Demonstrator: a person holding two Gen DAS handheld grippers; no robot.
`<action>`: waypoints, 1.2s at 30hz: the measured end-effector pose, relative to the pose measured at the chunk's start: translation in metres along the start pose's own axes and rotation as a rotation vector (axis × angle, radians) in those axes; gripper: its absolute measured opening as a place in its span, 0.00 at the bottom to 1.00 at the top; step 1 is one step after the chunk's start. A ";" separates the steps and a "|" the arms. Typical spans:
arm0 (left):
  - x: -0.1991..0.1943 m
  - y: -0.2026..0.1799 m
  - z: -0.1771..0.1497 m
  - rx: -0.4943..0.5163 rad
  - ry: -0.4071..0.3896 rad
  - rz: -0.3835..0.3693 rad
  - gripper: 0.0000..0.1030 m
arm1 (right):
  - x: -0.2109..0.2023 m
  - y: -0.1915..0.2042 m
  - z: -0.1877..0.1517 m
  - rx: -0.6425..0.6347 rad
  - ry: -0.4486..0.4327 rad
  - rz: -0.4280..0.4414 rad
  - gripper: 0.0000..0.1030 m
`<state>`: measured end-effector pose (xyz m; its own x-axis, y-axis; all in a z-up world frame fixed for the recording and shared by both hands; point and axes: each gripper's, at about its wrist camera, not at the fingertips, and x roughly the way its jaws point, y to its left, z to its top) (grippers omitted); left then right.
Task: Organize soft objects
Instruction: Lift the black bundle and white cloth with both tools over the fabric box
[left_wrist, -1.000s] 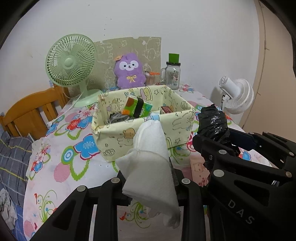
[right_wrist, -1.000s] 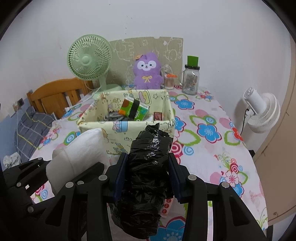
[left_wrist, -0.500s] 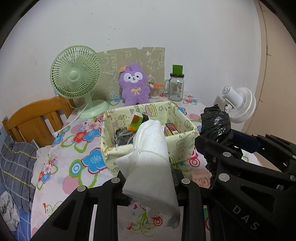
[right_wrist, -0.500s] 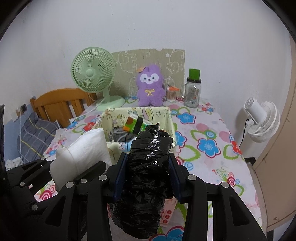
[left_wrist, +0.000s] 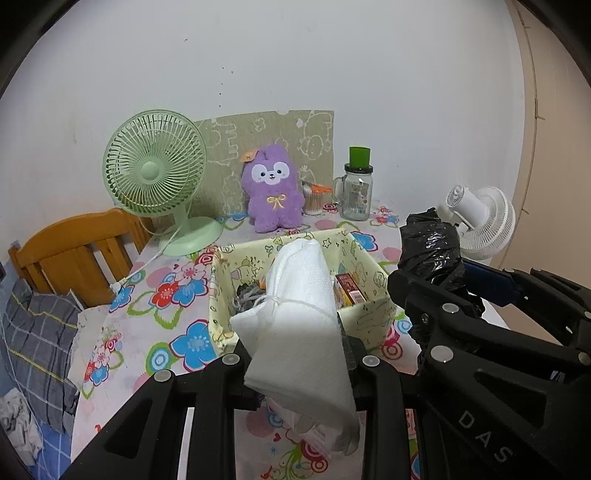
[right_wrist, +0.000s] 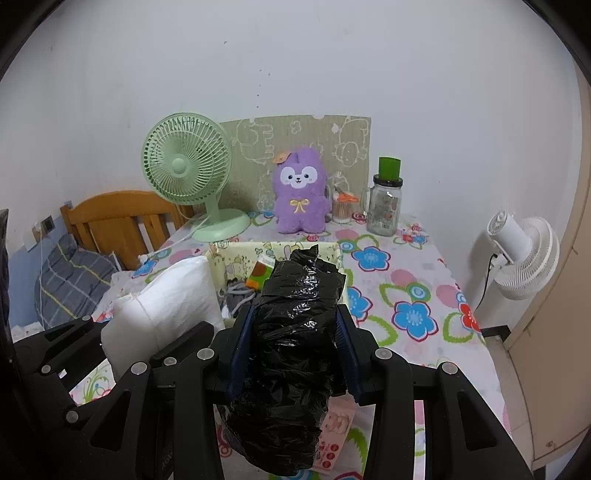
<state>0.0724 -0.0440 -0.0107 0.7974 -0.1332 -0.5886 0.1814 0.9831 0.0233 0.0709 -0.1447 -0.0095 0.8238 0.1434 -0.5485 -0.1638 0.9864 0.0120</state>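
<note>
My left gripper (left_wrist: 299, 363) is shut on a white folded cloth bundle (left_wrist: 301, 317) tied with string; it also shows in the right wrist view (right_wrist: 166, 299). My right gripper (right_wrist: 291, 328) is shut on a black plastic bag roll (right_wrist: 291, 343), which also shows in the left wrist view (left_wrist: 432, 254). Both are held above the near side of a pale yellow fabric basket (left_wrist: 373, 317) on the flowered table. The basket holds a grey cord, a small box and a green-orange carton (right_wrist: 260, 275). A purple plush toy (left_wrist: 271, 190) sits at the back.
A green desk fan (left_wrist: 157, 177) stands back left, a glass jar with green lid (left_wrist: 356, 194) back right, a white fan (right_wrist: 524, 254) beyond the table's right edge. A wooden headboard (left_wrist: 74, 247) and plaid bedding (left_wrist: 33, 343) lie left.
Both grippers, still holding their loads, have risen and pulled back from the basket, which now looks smaller and lower in both views.
</note>
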 end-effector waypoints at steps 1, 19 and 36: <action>0.001 0.000 0.001 -0.001 -0.001 0.000 0.27 | 0.000 0.000 0.001 -0.001 -0.002 0.001 0.45; 0.026 0.006 0.028 0.005 -0.019 0.016 0.27 | 0.028 -0.002 0.031 0.003 -0.020 0.013 0.45; 0.064 0.020 0.048 -0.018 -0.001 0.036 0.27 | 0.070 -0.007 0.053 0.017 -0.004 0.010 0.45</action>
<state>0.1541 -0.0390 -0.0091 0.8040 -0.0980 -0.5866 0.1424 0.9893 0.0299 0.1587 -0.1373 -0.0038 0.8240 0.1536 -0.5453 -0.1629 0.9861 0.0316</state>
